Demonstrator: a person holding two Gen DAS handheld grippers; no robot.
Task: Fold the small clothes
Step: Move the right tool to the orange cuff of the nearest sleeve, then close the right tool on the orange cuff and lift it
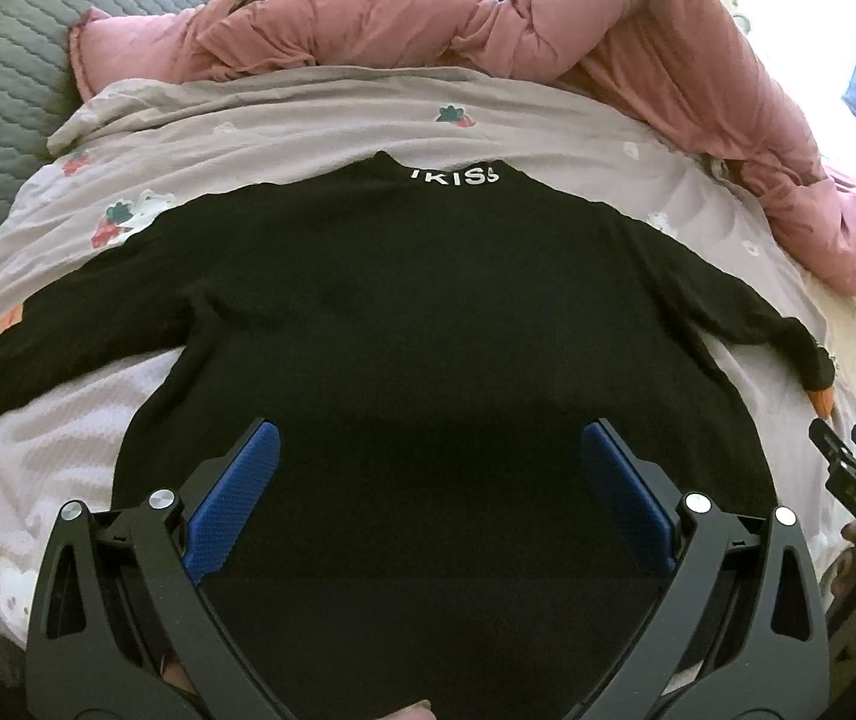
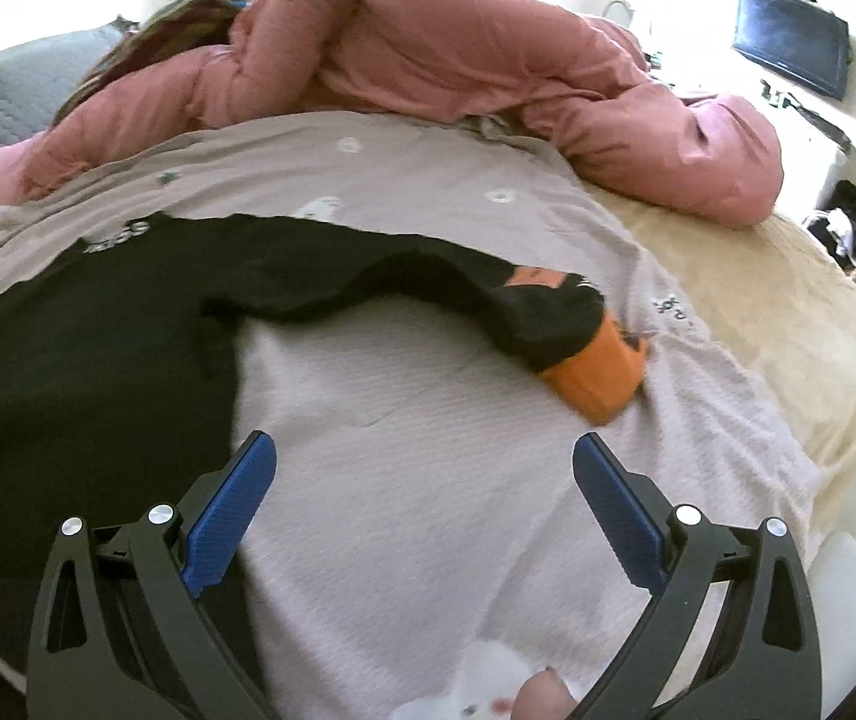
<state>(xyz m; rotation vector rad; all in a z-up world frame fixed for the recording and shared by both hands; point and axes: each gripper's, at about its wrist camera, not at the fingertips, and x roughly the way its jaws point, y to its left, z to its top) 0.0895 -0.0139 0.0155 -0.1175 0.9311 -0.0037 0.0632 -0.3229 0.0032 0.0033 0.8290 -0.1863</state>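
Note:
A black long-sleeved top [image 1: 416, 300] with white letters at the collar lies flat on the bed, sleeves spread to both sides, with orange cuffs. My left gripper [image 1: 430, 438] is open and empty above the top's lower middle. In the right wrist view the top [image 2: 80, 336] lies at the left, its right sleeve ending in an orange cuff [image 2: 598, 378]. My right gripper [image 2: 425, 447] is open and empty over the bedcover, just right of the top's hem and below the sleeve. The right gripper's body also shows at the left wrist view's right edge [image 1: 853, 468].
A light grey printed bedcover [image 1: 308, 120] lies under the top. A pink quilted duvet [image 1: 487, 24] is bunched along the far side. A grey padded headboard [image 1: 2, 60] is at the left. A beige blanket [image 2: 787, 324] and a dark monitor [image 2: 790, 36] are at the right.

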